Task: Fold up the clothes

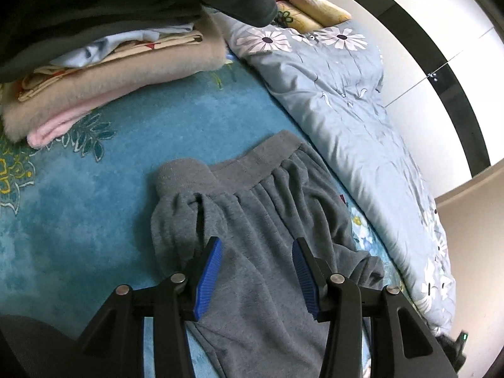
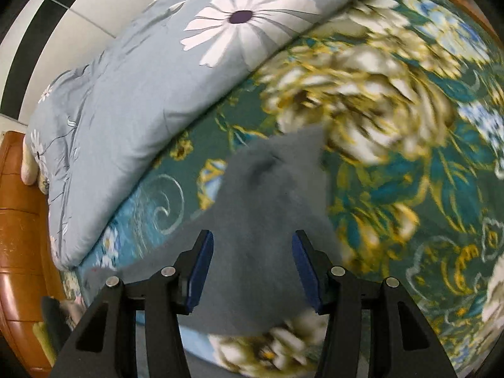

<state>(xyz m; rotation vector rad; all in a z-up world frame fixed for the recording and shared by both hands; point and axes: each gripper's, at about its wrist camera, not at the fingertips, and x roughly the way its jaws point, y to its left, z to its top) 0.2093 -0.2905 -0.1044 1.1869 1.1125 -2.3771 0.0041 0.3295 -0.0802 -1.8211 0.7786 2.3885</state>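
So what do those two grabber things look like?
Both look the same. The left gripper and right gripper each have two chunky black plastic arms with triangle-shaped holes, round silver bolts at the joints, and flat blue ribbed pads on the inner faces of the fingers. No cables or markings show.

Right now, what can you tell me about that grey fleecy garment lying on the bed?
The grey fleecy garment, apparently sweatpants, lies crumpled on the blue floral bedspread. It has a ribbed waistband, gathered folds below it, and one ribbed cuff folded up beside the waistband. Its far edge lies close to the pale blue daisy-print quilt.
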